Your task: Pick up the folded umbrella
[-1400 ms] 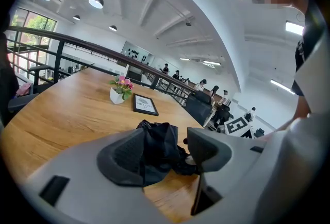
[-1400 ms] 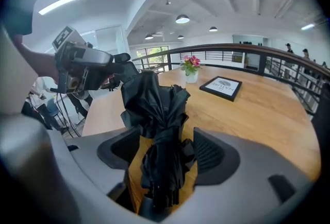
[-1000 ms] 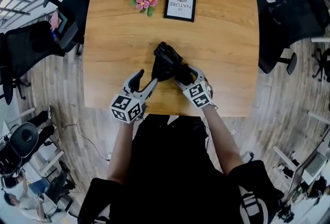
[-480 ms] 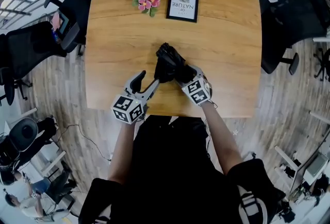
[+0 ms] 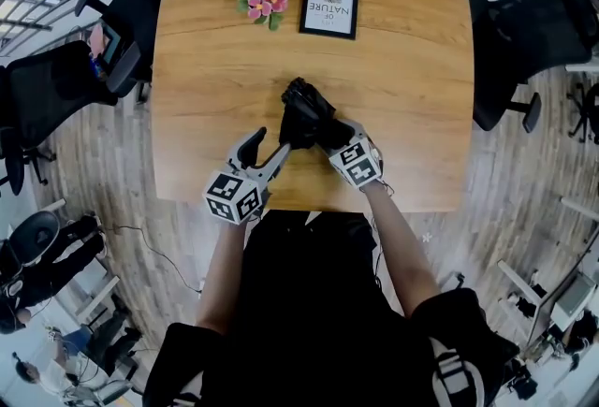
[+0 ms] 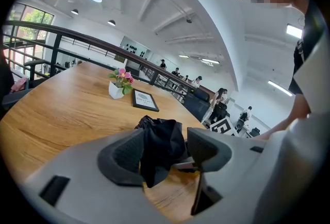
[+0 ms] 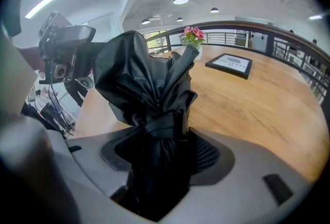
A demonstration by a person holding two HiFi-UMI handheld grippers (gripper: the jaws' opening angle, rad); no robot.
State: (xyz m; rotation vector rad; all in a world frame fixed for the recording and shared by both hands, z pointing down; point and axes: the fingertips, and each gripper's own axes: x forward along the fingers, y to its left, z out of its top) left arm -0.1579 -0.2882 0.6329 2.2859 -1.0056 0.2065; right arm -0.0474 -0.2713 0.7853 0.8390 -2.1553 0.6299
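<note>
The folded umbrella (image 5: 304, 113), a black bundle of cloth with a strap round it, lies on the wooden table (image 5: 402, 78) near its front edge. My right gripper (image 5: 326, 134) comes down on its near end from the right. In the right gripper view the umbrella (image 7: 147, 89) fills the gap of the right gripper (image 7: 160, 153); the jaws are closing and both pads touch the cloth. My left gripper (image 5: 266, 147) stands open just left of the umbrella. In the left gripper view the umbrella (image 6: 161, 138) lies just beyond the jaws of the left gripper (image 6: 162, 155).
At the far side of the table stand a framed print (image 5: 328, 6) and a small pot of pink flowers (image 5: 264, 1). Black office chairs stand left (image 5: 122, 26) and right (image 5: 524, 31) of the table. The table's front edge runs just under both grippers.
My right gripper has sunk a little onto the umbrella's near end. The left gripper and the umbrella have kept their places.
</note>
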